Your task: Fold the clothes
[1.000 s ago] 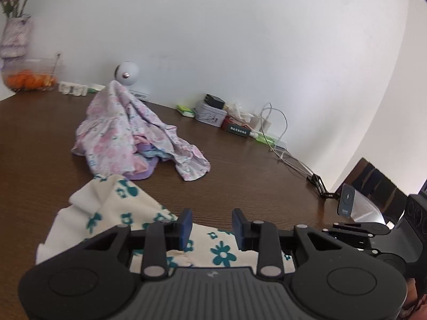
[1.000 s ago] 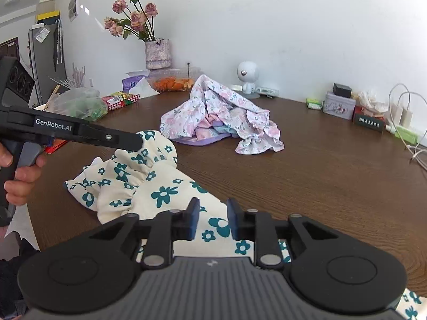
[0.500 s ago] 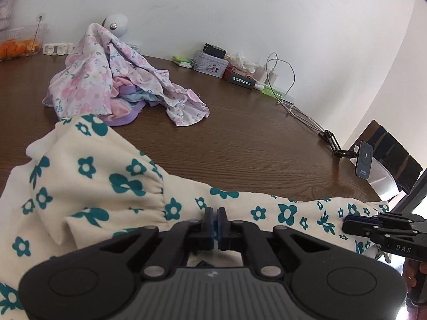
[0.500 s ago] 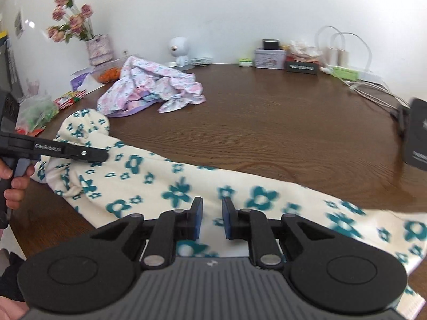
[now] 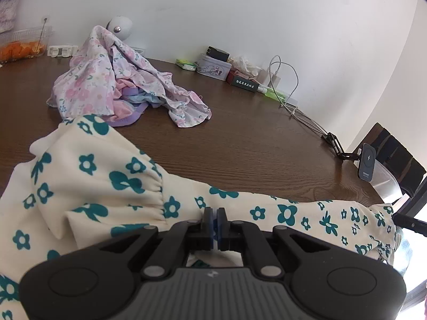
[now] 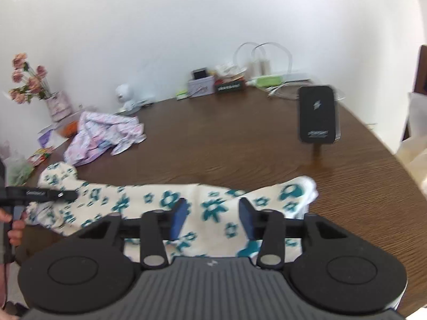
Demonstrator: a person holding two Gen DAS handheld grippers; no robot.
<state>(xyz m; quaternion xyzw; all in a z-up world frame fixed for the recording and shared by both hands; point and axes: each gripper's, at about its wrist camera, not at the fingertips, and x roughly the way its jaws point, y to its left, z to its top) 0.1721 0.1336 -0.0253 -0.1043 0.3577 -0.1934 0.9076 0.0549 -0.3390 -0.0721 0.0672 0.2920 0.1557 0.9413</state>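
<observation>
Since a second ago the cream dress has been pulled from a bunched lump into a long strip along the near edge of the counter; the right hand-held gripper slid out to the far end of it, while the left one pinched down and kept its place.

On the left, the left hand-held gripper is squeezed tight on the cream cloth with the green flowers, near the gathered seam; in the right wrist view you can see a hand holding it at the left end of the strip. Behind it, further back on the counter, sits the pink flowery pile, not folded yet. In the middle the dress lies flat and stretched. On the right, the right hand-held gripper has its jaws opening; the cloth lies under and between the blue pads, but they do not press on it. A dark phone stand sits well apart from the cloth, further back.

I think the step in hand is spreading the dress flat before the first fold; next, the right one probably needs to grab a corner or edge again and carry it over toward the left end, keeping the cloth smooth.
</observation>
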